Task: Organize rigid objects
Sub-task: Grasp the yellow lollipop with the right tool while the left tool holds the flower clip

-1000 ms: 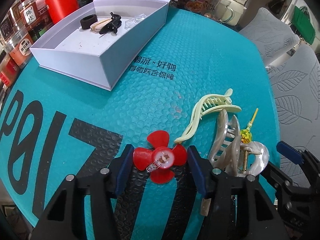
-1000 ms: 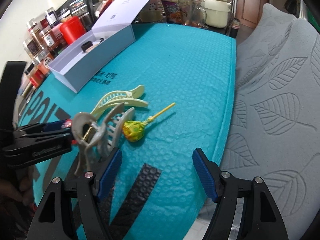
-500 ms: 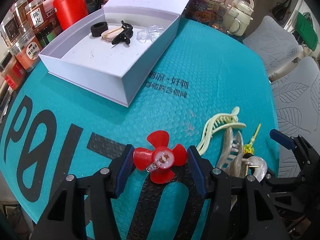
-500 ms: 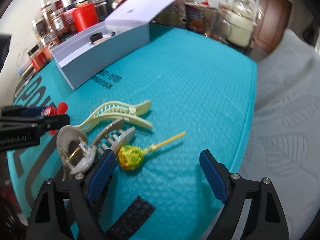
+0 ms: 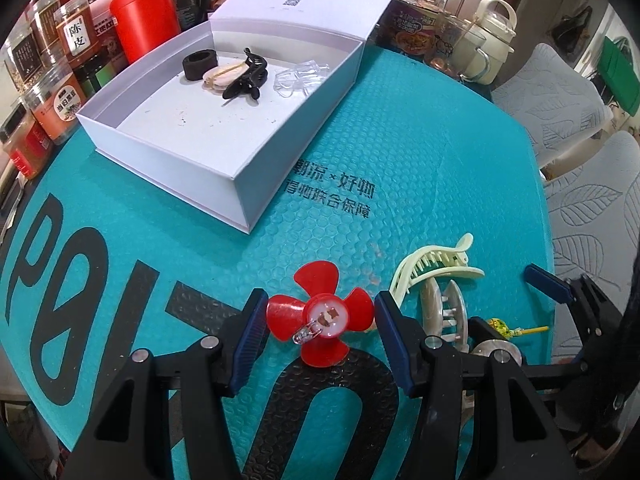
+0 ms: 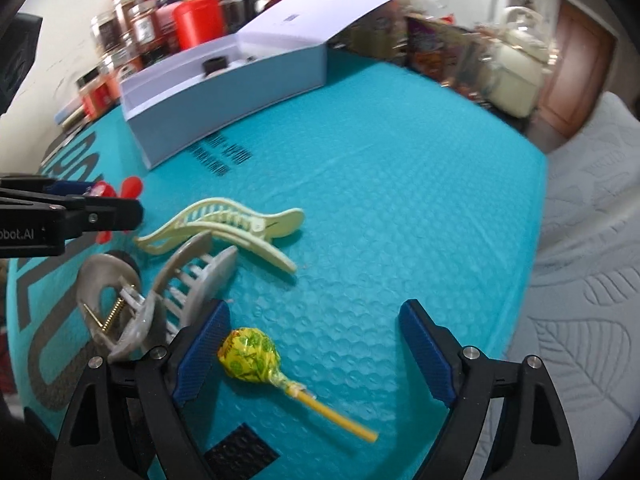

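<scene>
My left gripper (image 5: pixel 318 330) is shut on a red flower-shaped hair clip (image 5: pixel 320 320) and holds it above the teal mat. An open white box (image 5: pixel 224 120) at the far left holds a black ring, a black clip, a beige clip and a clear clip. My right gripper (image 6: pixel 314 354) is open low over the mat, with a yellow lollipop (image 6: pixel 250 356) between its fingers, beside the left pad. A pale yellow claw clip (image 6: pixel 224 224) and a grey pearl claw clip (image 6: pixel 160 300) lie to its left.
The teal bubble mat (image 5: pixel 420 160) covers the table. Jars and a red canister (image 5: pixel 144 16) stand behind the box. A kettle (image 5: pixel 484 52) and snack packs are at the back. Grey leaf-pattern cushions (image 6: pixel 592 240) border the right edge.
My left gripper has lifted and drawn back with the red clip, so the box looks nearer. My right gripper has moved forward and left, bringing the lollipop between its fingers.
</scene>
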`<state>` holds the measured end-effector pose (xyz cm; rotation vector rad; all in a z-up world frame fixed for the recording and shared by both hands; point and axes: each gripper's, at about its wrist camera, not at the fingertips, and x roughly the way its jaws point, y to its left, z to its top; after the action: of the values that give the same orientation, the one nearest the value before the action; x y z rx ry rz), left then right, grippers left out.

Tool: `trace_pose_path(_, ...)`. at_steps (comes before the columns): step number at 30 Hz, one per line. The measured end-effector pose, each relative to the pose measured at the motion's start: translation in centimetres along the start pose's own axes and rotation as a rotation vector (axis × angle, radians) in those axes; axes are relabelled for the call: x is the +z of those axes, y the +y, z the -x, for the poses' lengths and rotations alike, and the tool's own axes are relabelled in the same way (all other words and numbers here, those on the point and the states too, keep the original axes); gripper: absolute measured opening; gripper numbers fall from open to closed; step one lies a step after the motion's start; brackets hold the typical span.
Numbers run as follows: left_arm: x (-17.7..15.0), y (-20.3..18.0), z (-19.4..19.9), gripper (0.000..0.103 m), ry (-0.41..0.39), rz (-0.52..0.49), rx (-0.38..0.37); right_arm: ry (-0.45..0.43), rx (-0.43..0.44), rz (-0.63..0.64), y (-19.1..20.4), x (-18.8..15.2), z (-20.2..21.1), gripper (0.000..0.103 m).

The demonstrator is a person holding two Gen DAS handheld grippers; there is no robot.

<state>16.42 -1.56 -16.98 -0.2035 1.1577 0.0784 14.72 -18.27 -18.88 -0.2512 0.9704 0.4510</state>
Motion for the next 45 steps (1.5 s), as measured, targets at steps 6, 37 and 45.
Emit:
trace_pose_path(6, -0.2, 0.3, 0.6, 0.054, -0.002, 0.011, 0.031, -0.020, -0.103, -0.113, 0.5, -1.7, 1.5, 0.088)
trace_pose_path(37, -0.5, -0.3, 1.0, 0.054, -0.012, -0.005, 0.047, -0.077, -0.133, -0.139, 0.5, -2.9, 1.0, 0.081)
trace_pose_path(45, -0.3, -0.9, 1.3, 0.054, -0.021, -0.025, 0.046, -0.084, -0.160, -0.156, 0.5, -3.0, 1.2, 0.080)
